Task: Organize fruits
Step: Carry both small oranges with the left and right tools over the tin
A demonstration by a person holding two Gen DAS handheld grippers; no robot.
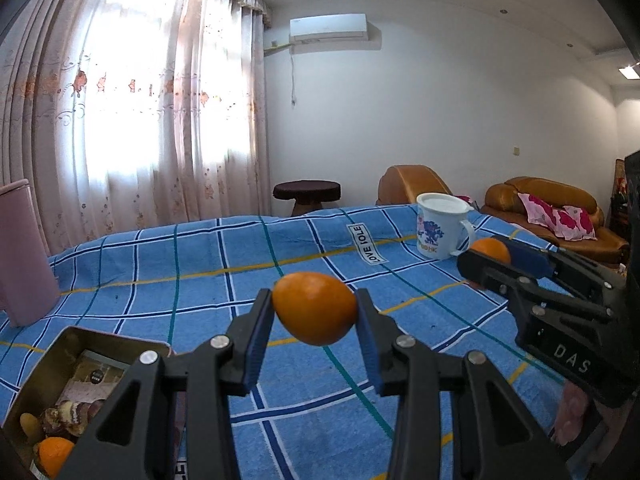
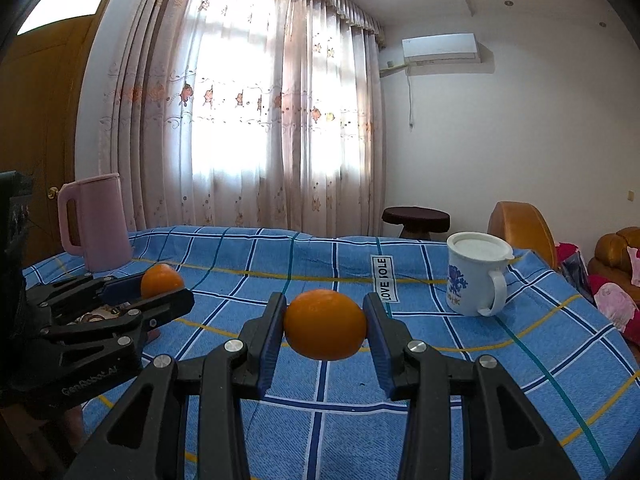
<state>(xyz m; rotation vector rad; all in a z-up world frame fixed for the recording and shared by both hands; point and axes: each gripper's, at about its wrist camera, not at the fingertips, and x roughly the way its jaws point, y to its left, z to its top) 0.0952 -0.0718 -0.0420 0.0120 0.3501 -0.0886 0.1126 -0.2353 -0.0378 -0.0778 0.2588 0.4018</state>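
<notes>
Orange, first (image 1: 315, 307): clamped between the blue pads of the left tongs (image 1: 316, 312), held clear above the blue checked cloth (image 1: 200, 256) that covers the bench. The same fruit shows in the right wrist view (image 2: 161, 280), at the tip of the left tongs (image 2: 160, 286), left of centre.

Orange, second (image 2: 325, 324): clamped between the pads of the right tongs (image 2: 326, 326), likewise lifted off the cloth (image 2: 340, 432). In the left wrist view it appears at far right (image 1: 490, 249), gripped at the end of the right tongs (image 1: 490, 254), just in front of the mug.

Tin box (image 1: 44, 364): open, gold-coloured, near left corner of the left wrist view, beside the left tongs. Contents: a third orange (image 1: 54, 456) at the near end, several wrapped pieces and a printed card farther in; details of these too small to tell.

Mug (image 2: 476, 278): white with blue print and a handle on its right, upright on the cloth, far right (image 1: 442, 226).

Pink jug (image 2: 96, 226): upright with handle to the left, far left on the cloth.

Label reading "LOVE IOLE" (image 2: 386, 280): on the cloth between oranges and mug.

Background: curtained window (image 2: 256, 120), dark round stool (image 2: 416, 218), brown sofa (image 1: 556, 212) with pink cushions.
</notes>
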